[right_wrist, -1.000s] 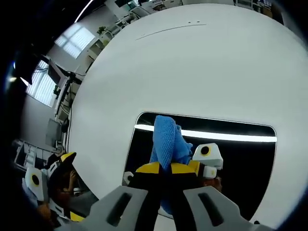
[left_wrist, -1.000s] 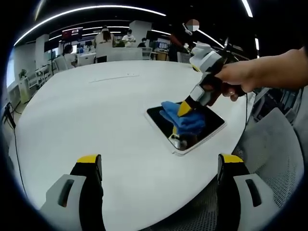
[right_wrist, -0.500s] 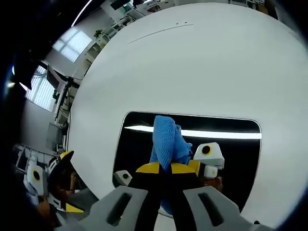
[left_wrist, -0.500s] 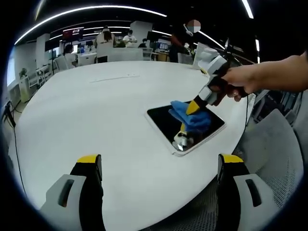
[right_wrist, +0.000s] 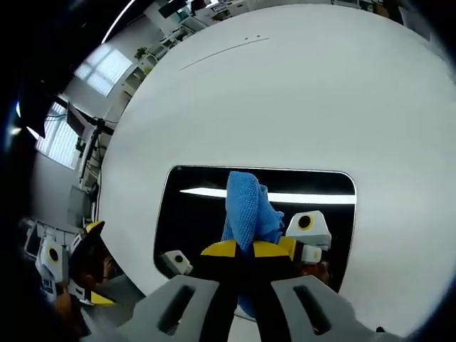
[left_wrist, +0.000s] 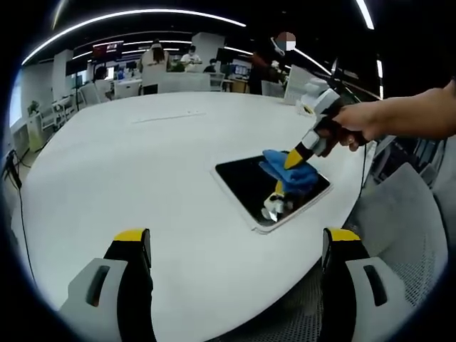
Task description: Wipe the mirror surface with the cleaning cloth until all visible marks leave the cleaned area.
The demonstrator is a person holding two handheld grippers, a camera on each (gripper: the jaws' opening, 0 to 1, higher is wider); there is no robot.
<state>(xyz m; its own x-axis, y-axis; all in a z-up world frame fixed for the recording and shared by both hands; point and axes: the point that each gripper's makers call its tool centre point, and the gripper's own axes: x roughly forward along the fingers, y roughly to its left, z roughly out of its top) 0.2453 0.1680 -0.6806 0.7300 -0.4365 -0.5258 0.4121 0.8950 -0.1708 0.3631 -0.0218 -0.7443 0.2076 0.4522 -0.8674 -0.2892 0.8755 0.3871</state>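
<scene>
Left gripper view: a hand (left_wrist: 360, 121) comes in from the right edge w/ the forearm stretched out level, holding the right gripper (left_wrist: 294, 158) tilted down-left so its yellow tips meet the cloth (left_wrist: 290, 172) on the mirror (left_wrist: 246, 187). Left gripper (left_wrist: 235, 239) sits at frame bottom, its 2 yellow-tipped jaws spread wide apart w/ nothing between them, hovering over the near table (left_wrist: 128, 171) edge.

Right gripper view: right gripper (right_wrist: 246, 249) at bottom centre, jaws pinched together on the cloth (right_wrist: 246, 206), which stands up in a bunched blue fold above the tips, soft microfibre look. Cloth rests on the right half of the mirror (right_wrist: 192, 214) in the left gripper view, centre-low in the right gripper view.

Mirror: 1, flat rounded rectangle, thin pale rim, dark glossy face reflecting a ceiling light strip and gripper parts. Lies flat on the table (right_wrist: 285, 92), right of centre, near the edge in the left gripper view.

Table: 1, large, round-edged, smooth matte white. 1 cloth, 2 grippers. Grey mesh chair (left_wrist: 406, 228) at lower right of the left gripper view.
</scene>
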